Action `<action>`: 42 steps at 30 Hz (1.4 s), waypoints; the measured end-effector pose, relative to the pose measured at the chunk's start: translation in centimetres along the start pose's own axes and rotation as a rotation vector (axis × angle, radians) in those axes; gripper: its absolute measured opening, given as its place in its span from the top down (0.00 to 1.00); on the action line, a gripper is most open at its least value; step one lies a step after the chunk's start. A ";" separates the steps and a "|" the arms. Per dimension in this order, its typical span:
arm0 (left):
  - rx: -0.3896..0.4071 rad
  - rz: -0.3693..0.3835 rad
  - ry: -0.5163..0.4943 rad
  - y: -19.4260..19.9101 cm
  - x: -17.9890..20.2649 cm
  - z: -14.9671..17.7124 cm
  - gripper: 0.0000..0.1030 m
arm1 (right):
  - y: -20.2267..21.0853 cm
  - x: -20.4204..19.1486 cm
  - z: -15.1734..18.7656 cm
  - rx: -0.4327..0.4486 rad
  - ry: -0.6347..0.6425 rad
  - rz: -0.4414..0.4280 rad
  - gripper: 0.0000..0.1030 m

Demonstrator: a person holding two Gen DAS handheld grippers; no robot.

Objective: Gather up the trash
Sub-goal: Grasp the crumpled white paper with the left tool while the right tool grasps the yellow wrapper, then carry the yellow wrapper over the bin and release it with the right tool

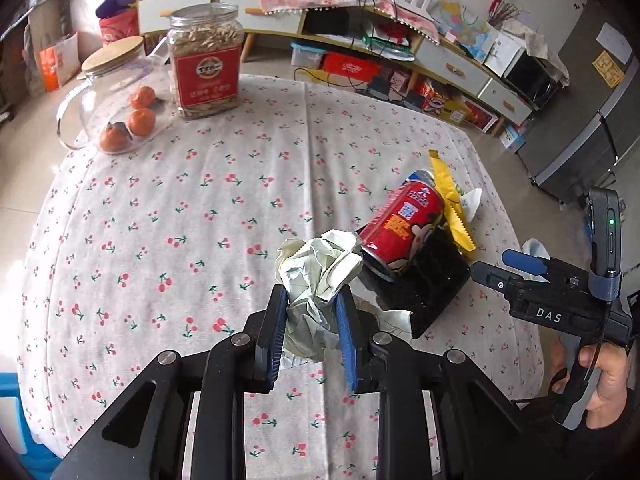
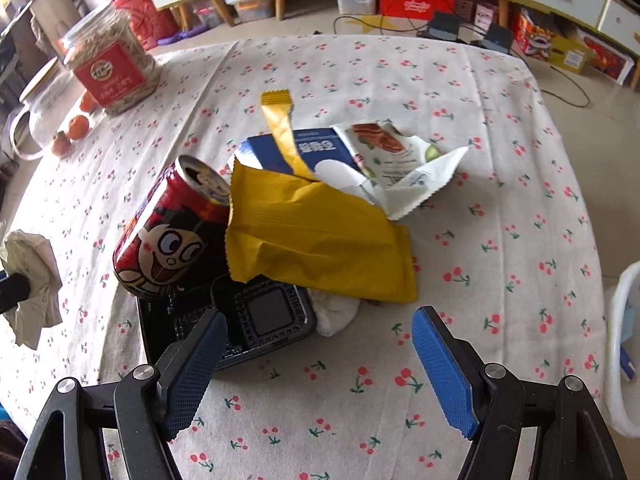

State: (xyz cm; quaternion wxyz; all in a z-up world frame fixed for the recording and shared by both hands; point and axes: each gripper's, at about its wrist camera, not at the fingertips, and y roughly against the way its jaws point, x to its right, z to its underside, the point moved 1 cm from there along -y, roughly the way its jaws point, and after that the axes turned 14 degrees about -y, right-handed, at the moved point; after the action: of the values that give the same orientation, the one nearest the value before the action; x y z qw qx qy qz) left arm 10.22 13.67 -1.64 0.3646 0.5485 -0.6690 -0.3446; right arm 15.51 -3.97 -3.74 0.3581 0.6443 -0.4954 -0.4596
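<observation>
Crumpled white paper wad [image 1: 316, 280] sits pinched in left gripper [image 1: 312, 312] fingers, lifted over cherry-print worktop [image 1: 160, 220]. Right gripper [image 2: 316, 364] fingers spread wide, empty, w/ trash pile just ahead: yellow wrapper [image 2: 320, 236], red can [image 2: 168, 232] lying tilted, black tray [image 2: 260, 316] nearest.

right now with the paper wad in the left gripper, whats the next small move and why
Probably carry the crumpled paper over to the black tray and drop it there. The left gripper is shut on the paper and holds it clear of the tablecloth, while the red can and yellow wrapper are already piled on that tray. The right gripper is open and empty.
</observation>
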 end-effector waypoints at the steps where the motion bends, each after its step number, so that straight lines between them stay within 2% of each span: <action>1: -0.004 -0.005 0.004 0.0 -0.4 0.2 0.75 | -0.5 -0.4 -0.1 -0.004 0.011 0.001 0.22; 7: -0.019 -0.019 0.017 -0.1 -1.8 0.8 0.75 | -2.3 -2.1 -1.0 0.017 0.055 0.032 0.22; 11: -0.017 -0.019 0.018 0.0 -2.1 0.8 0.75 | -3.4 -2.6 -1.7 0.018 0.060 0.021 0.22; 14: -0.014 -0.017 0.014 0.0 -1.9 0.7 0.75 | -3.6 -2.7 -2.1 0.030 0.062 0.017 0.33; 16: -0.011 -0.015 0.011 0.2 -1.7 0.6 0.75 | -3.5 -2.3 -2.3 0.033 0.047 0.006 0.44; 23: -0.008 -0.011 -0.001 0.0 -0.9 0.3 0.75 | -1.8 -0.7 -2.9 0.052 -0.012 -0.059 0.62; 24: -0.007 -0.010 -0.002 0.0 -0.8 0.3 0.75 | -1.4 -0.5 -3.0 0.065 -0.012 -0.055 0.67; 27: -0.002 -0.009 -0.005 0.0 -0.4 0.2 0.75 | -0.5 0.5 -3.2 0.088 -0.034 -0.060 0.74; 28: 0.000 -0.008 -0.005 0.0 -0.3 0.1 0.75 | -0.2 0.8 -3.3 0.093 -0.046 -0.066 0.80; 35: 0.035 0.008 -0.012 0.6 0.9 -0.7 0.75 | 2.1 3.5 -3.5 0.123 -0.135 -0.124 0.80; 42: 0.056 0.029 -0.038 0.7 3.1 -1.7 0.75 | 5.2 6.3 -2.8 0.166 -0.179 -0.138 0.80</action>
State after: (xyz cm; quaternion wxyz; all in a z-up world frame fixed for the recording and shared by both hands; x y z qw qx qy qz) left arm 10.90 10.65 0.14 0.3412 0.5420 -0.6932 -0.3305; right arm 17.12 -11.31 0.40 0.2254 0.6607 -0.5164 -0.4961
